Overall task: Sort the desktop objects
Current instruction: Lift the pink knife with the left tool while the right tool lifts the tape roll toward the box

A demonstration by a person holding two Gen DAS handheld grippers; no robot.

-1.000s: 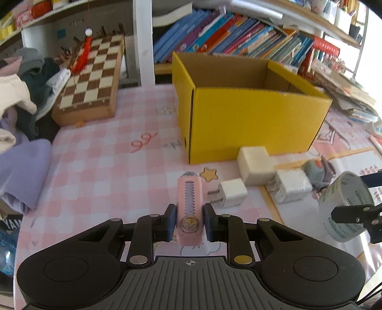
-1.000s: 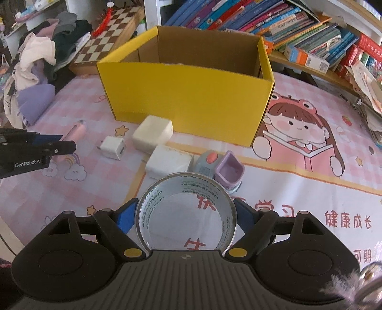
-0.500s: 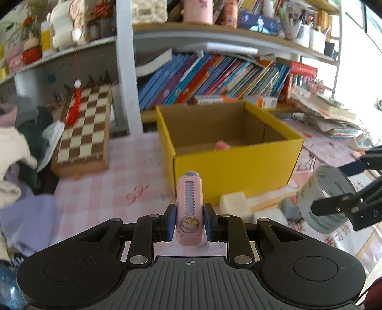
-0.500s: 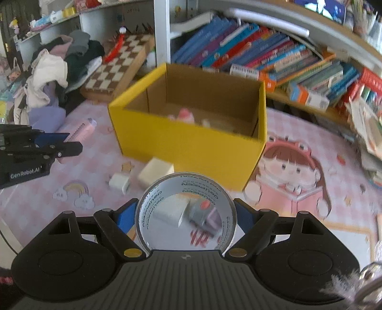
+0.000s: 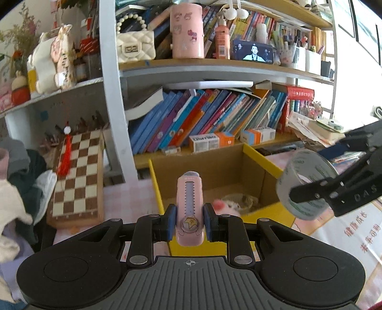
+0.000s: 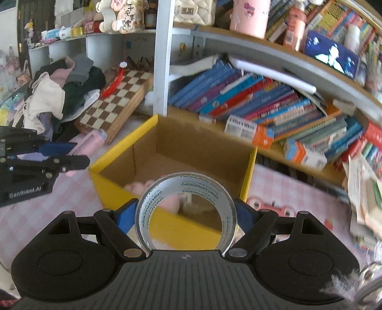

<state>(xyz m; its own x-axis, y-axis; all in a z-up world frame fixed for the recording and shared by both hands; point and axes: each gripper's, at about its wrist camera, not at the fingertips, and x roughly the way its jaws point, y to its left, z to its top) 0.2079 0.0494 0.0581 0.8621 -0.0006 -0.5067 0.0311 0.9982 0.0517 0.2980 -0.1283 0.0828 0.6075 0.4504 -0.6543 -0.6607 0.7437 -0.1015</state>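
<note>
Fingers of your left gripper (image 5: 189,221) clamp the pink cutter (image 5: 189,209) near the yellow box (image 5: 260,157); your right gripper (image 6: 186,214) clamps the tape roll (image 6: 186,209) above its near wall. Releasing short drops either onto the desk (image 6: 286,188), and converging grippers could collide.

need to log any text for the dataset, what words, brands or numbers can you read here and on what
"GenRobot.AI": on the side of the left gripper, right wrist view.
"DAS": partial lettering on the right gripper, left wrist view.
"deliPIZEN", roughly: printed inside the tape roll, upside down, not sure.
Red Chinese characters: on the desk mat, too blurred to quote.
Characters on the plush sign: unclear.
Book spines, small boxes: too small.
</note>
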